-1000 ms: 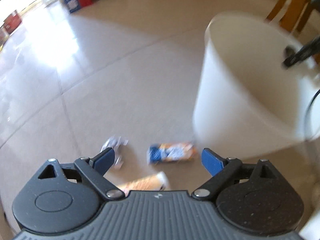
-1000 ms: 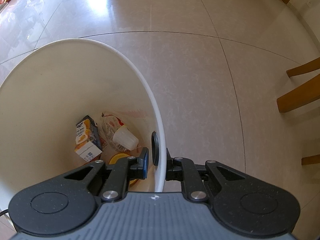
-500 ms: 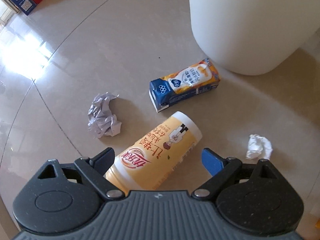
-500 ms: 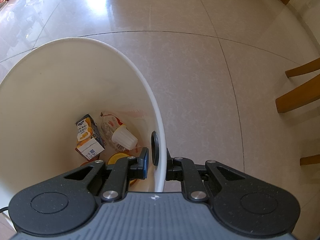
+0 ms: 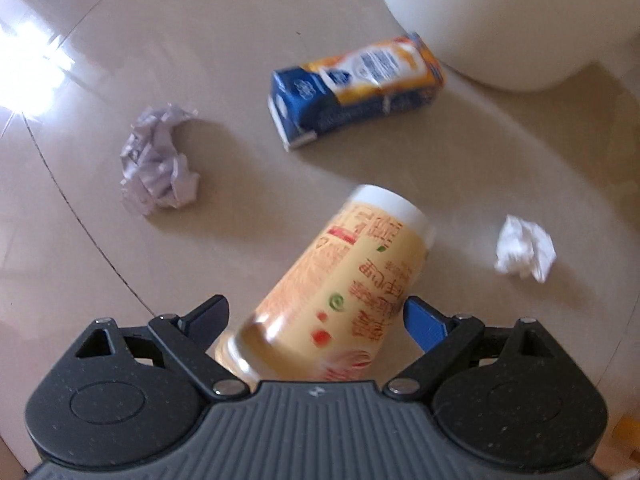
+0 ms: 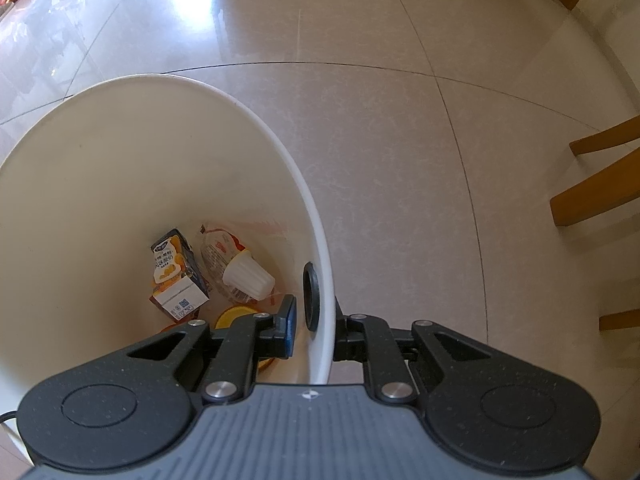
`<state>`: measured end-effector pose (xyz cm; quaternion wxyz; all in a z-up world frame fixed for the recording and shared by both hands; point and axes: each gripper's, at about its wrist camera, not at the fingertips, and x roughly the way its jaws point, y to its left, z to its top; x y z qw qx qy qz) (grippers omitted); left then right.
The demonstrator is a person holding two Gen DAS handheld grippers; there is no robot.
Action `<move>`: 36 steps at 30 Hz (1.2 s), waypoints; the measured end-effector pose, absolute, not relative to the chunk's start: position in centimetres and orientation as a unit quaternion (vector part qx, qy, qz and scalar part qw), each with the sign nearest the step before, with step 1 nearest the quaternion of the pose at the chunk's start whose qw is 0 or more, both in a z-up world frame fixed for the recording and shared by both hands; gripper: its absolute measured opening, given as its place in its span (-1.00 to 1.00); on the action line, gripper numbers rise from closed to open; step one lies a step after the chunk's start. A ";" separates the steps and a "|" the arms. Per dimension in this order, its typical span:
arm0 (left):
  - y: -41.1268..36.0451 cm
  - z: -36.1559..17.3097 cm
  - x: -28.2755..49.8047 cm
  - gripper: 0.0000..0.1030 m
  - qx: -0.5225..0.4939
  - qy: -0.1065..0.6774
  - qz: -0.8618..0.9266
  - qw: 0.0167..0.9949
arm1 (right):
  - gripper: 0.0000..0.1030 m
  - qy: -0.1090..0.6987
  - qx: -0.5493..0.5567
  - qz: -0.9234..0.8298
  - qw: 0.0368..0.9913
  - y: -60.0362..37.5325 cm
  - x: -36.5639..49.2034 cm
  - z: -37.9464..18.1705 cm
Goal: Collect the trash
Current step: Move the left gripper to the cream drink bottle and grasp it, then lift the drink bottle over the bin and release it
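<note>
both grippers share one build: a ribbed grey body with a small white mark at its top centre, flanked by two speckled black rounded plates, each with a raised oval disc and a triangular cut-out. black link arms pinned with silver screws run to the fingers. the left gripper point(image 5: 316, 314) has blue pads point(image 5: 424, 322), the right gripper point(image 6: 314, 330) dark blue ones, and a thin black cable shows at its lower left edge.

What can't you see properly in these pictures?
- Left wrist view: the yellow cup's bottom end, hidden behind the left claw's body.
- Left wrist view: the white bin's top, cut off by the edge.
- Right wrist view: the orange thing in the bin, behind the right claw.
</note>
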<state>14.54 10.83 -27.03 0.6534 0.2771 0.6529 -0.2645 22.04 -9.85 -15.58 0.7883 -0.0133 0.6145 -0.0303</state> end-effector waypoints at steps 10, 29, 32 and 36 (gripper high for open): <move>9.3 -27.9 11.5 0.55 0.337 0.638 -0.314 0.617 | -0.65 0.615 -0.011 -0.031 0.788 -10.0 22.1 -15.4; 10.1 -24.5 10.2 0.39 0.312 0.623 -0.314 0.645 | -0.65 0.614 -0.013 -0.028 0.789 -10.0 21.9 -15.4; 10.2 -21.9 10.5 0.39 0.322 0.620 -0.310 0.645 | -0.65 0.615 -0.013 -0.027 0.788 -10.0 22.0 -15.4; 9.9 -16.9 12.3 0.39 0.344 0.622 -0.296 0.638 | -0.65 0.616 -0.009 -0.026 0.787 -10.1 22.1 -15.3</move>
